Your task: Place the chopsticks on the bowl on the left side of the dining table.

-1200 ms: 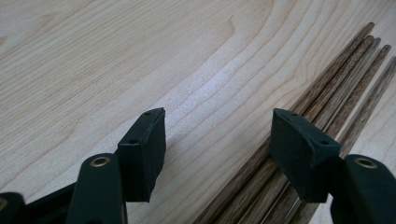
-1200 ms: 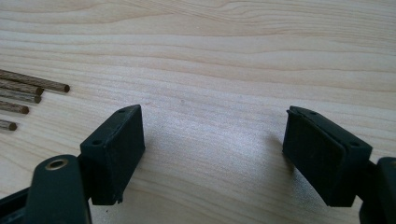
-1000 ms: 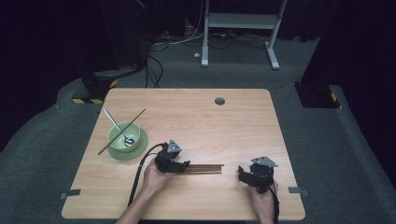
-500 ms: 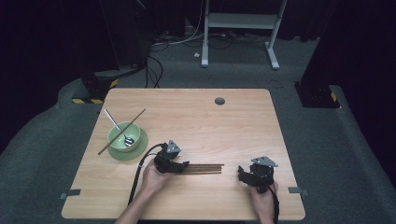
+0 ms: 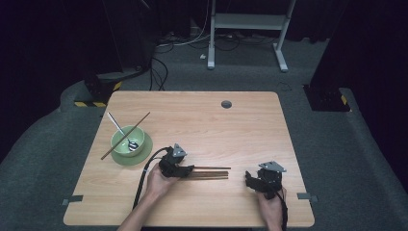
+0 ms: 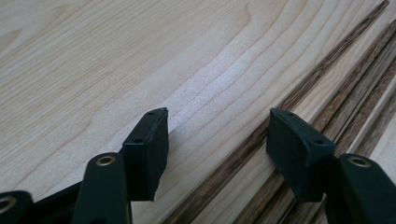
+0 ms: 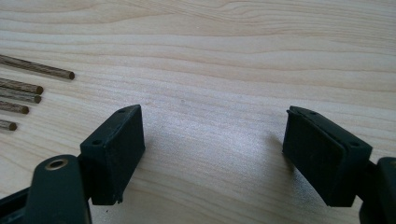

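In the lower middle of the high view, a bundle of thin dark brown wooden chopsticks (image 5: 208, 172) lies flat on the pale wooden worktop (image 5: 240, 125), the sticks side by side and pointing toward the right of the frame. The left gripper (image 5: 185, 169) sits low over their left ends. In the left gripper view its jaws stand wide and empty, with the outermost chopstick (image 6: 280, 105) running diagonally between them and the rest passing under and beyond the right-hand jaw. To pick one cleanly, the person would likely do best to centre the jaws on that single stick, keep both tips down at the wood, and close slowly so the neighbours are not dragged along.

The right gripper (image 5: 251, 179) rests on the worktop at lower right, well apart from the bundle, jaws wide and empty; the stick tips (image 7: 37, 88) show at the left edge of its view.

At mid left, a light green bowl (image 5: 128, 141) on a matching plate carries a metal spoon (image 5: 121, 131) and one more chopstick (image 5: 125, 135) across its rim.
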